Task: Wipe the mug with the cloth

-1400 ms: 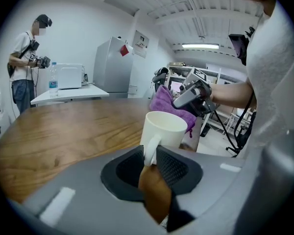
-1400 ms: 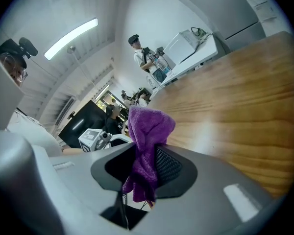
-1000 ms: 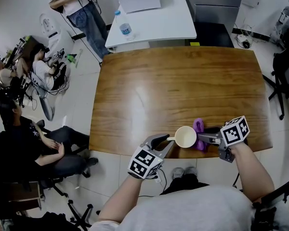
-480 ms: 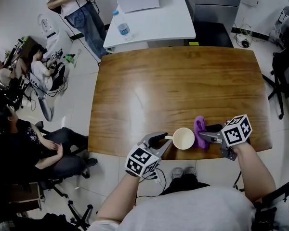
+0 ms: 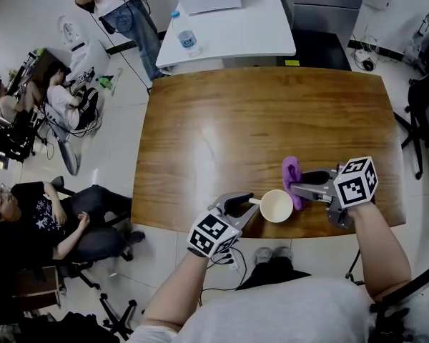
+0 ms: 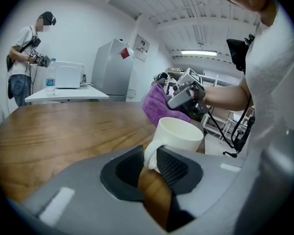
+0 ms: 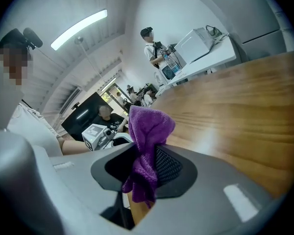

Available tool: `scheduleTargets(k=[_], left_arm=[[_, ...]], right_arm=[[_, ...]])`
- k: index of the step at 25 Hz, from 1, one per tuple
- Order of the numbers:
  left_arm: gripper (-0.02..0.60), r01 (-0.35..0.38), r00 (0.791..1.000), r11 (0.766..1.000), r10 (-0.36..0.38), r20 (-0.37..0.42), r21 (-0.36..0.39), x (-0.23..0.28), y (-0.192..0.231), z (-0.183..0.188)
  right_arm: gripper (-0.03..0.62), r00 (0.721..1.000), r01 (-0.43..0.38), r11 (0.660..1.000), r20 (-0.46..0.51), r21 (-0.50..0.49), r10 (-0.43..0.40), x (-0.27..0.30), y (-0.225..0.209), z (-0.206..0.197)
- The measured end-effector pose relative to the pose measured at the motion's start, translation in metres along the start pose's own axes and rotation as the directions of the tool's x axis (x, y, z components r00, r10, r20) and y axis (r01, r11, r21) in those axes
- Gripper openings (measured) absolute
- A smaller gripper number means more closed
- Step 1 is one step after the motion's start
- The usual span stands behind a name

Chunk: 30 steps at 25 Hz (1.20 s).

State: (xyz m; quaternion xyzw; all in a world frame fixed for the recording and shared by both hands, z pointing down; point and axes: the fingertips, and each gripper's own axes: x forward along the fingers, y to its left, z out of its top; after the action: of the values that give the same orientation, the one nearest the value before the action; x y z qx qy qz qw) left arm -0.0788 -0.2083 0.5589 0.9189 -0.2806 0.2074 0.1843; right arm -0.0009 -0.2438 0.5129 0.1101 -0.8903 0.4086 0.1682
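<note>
We hold the left gripper (image 5: 247,202) low at the near edge of the table (image 5: 257,120), pointing at a shallow downward angle. Its jaws, which have just closed a little further, clamp the handle of the mug (image 5: 276,206). The right gripper (image 5: 294,188) points left and pinches the cloth (image 5: 292,171) just beside the mug's far side; we cannot confirm contact. Beyond the table stands a white table (image 5: 236,27) with a bottle (image 5: 188,41). A person (image 5: 50,213) sits to the left.

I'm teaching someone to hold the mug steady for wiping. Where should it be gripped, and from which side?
By the handle, from the person's left: it juts out that way, leaving the rest of the mug free for the cloth. The left gripper holds it there.
</note>
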Motion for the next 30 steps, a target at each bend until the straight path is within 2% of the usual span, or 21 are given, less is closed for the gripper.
scheduleTargets(k=[5,11,17,19,22,25,30], left_arm=[[0.070,0.008,1.000,1.000,-0.008,-0.007,0.006,0.004,0.005,0.000],[0.038,0.016,0.999,1.000,-0.016,-0.037,0.018,0.014,0.006,0.004],[0.035,0.013,0.999,1.000,-0.012,-0.042,0.007,0.015,0.006,0.004],[0.035,0.013,0.999,1.000,-0.013,-0.044,0.011,0.014,0.006,0.004],[0.035,0.013,0.999,1.000,-0.013,-0.047,0.015,0.015,0.004,0.004],[0.035,0.014,0.999,1.000,-0.013,-0.051,0.015,0.019,0.003,0.005],[0.035,0.015,0.999,1.000,-0.014,-0.048,0.013,0.019,0.006,0.004]], right_arm=[[0.118,0.999,-0.033,0.995,-0.012,0.098,0.034,0.012,-0.009,-0.019],[0.118,0.990,0.044,0.997,-0.134,0.063,-0.035,0.022,-0.027,-0.050],[0.118,0.985,0.066,0.996,-0.164,0.059,-0.056,0.024,-0.036,-0.060],[0.118,0.989,0.066,0.996,-0.136,0.054,-0.058,0.021,-0.035,-0.052],[0.118,0.999,0.046,0.997,-0.022,0.061,-0.045,0.014,-0.029,-0.024],[0.118,0.996,0.022,0.999,0.080,0.045,-0.026,0.013,-0.022,0.006],[0.118,0.990,-0.048,0.998,0.135,0.039,0.042,0.030,-0.005,0.028]])
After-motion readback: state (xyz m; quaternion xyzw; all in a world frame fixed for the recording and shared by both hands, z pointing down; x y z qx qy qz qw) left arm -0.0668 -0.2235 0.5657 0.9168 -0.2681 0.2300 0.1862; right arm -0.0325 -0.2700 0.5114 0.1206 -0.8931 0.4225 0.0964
